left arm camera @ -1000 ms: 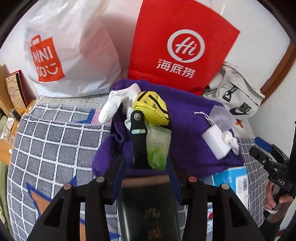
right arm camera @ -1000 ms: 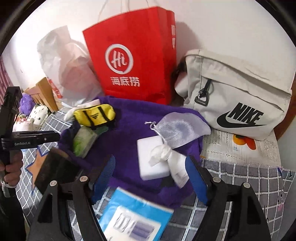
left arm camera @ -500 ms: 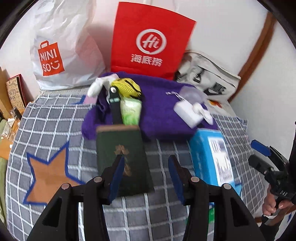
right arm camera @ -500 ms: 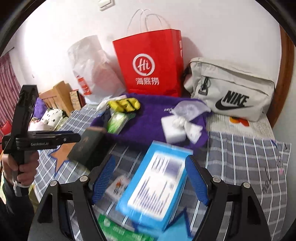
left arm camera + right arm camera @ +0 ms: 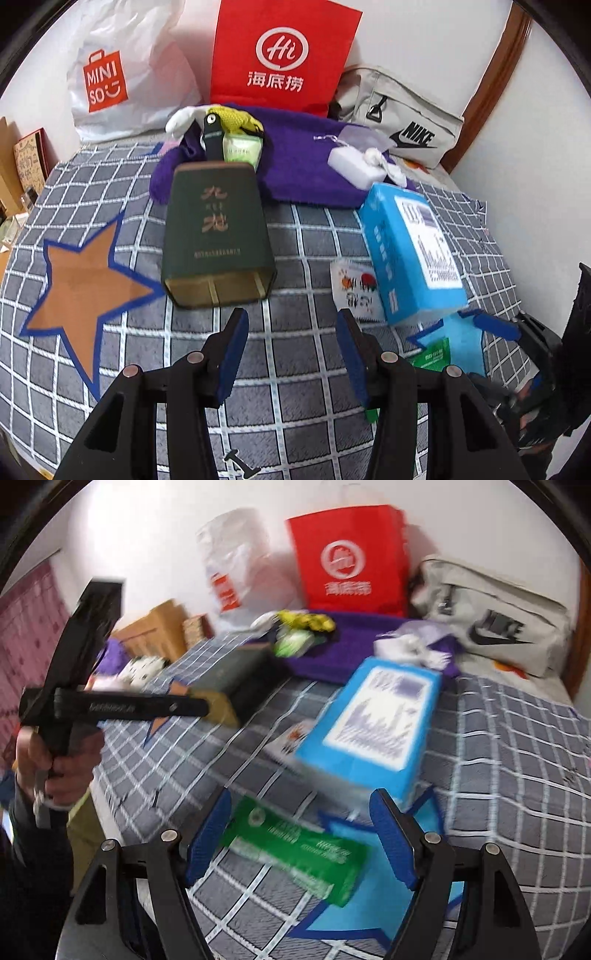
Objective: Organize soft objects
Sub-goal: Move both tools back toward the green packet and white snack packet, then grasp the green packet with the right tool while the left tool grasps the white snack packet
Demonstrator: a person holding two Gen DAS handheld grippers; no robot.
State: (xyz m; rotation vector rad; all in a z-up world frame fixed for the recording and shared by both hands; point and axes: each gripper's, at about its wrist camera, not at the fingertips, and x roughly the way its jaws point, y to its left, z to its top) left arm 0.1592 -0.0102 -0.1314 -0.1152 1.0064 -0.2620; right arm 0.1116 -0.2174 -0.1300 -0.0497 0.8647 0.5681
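Both claws hang empty over the checked bedspread (image 5: 303, 236). The left claw (image 5: 291, 350) stands partly open with nothing between its blue pads, just short of the dark green box (image 5: 216, 236). The right claw (image 5: 301, 840) gapes wider, also holding nothing, with the green packet (image 5: 295, 849) lying on the bed under and between its pads.

Taking the purple towel (image 5: 299, 166) as landmark: the soft things sit on it (white sock, yellow knitted piece (image 5: 236, 118), white sponge (image 5: 351, 166)), the green box lies just in front of its left end and overlaps its edge, and the blue tissue pack (image 5: 410, 251) lies in front of its right end.

Likely trouble: the right-hand view is smeared with motion, so a hasty closing could catch the bedspread or crumple the packet rather than lift it. A pull on the towel would probably spill what rests on it.

The packet's long axis runs slantwise, from upper left to lower right across the right claw's gap.
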